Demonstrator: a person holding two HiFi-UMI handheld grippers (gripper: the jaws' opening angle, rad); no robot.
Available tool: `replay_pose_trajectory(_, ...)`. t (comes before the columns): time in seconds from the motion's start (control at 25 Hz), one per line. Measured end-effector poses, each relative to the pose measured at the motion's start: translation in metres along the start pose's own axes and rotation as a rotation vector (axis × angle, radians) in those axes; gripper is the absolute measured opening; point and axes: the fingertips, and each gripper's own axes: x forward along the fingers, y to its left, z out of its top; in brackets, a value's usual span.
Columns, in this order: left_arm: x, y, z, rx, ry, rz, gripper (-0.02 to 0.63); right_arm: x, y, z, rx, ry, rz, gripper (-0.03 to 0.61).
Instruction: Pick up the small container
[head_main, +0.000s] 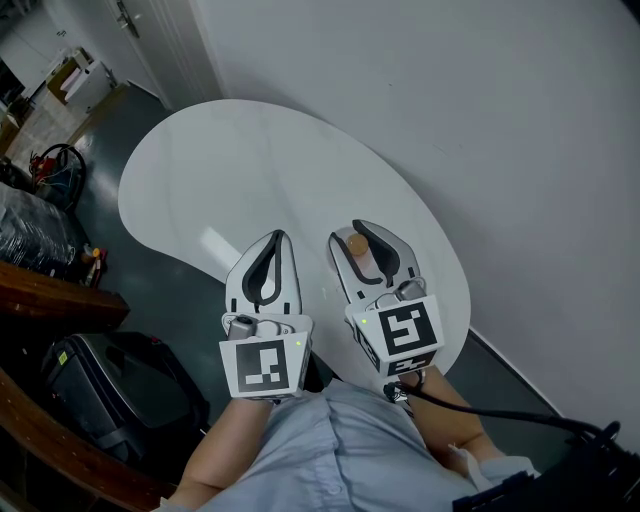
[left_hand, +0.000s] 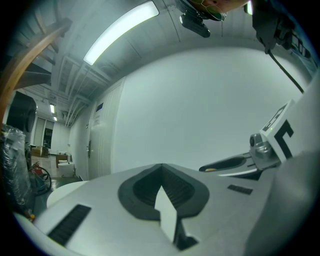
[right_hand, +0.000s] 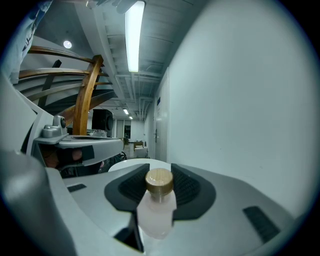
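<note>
Tan and wood-toned, the round cap (right_hand: 159, 181) tops the small container (right_hand: 156, 212), a little bottle with a cloudy, translucent white body. We see it cap uppermost between the jaws of the right gripper (head_main: 365, 238), whose ribbed dark pads (right_hand: 192, 189) press on its sides, so this gripper holds it at a middling width. In the head view the cap shows just inside the jaw tips, above the white surface (head_main: 250, 170). Whether the bottle's base touches that surface we cannot tell. The surface is smooth and matt, with a rounded outline like a bean. Just beside the right gripper, the left gripper (head_main: 277, 240) has its jaws brought together at the tips with nothing between them. Both grippers have pale grey moulded shells with black rubbery linings, and each carries a cube (head_main: 265, 368) printed with black-and-white square markers.
</note>
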Motion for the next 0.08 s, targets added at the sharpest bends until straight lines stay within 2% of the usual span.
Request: replay_pose_trajectory(0.08, 0.0006, -0.0001, -0.0006, 0.001, 0.0, -0.001, -0.002, 0.0007, -0.0007, -0.0003, 0.0, -0.001, -0.001, 0.129)
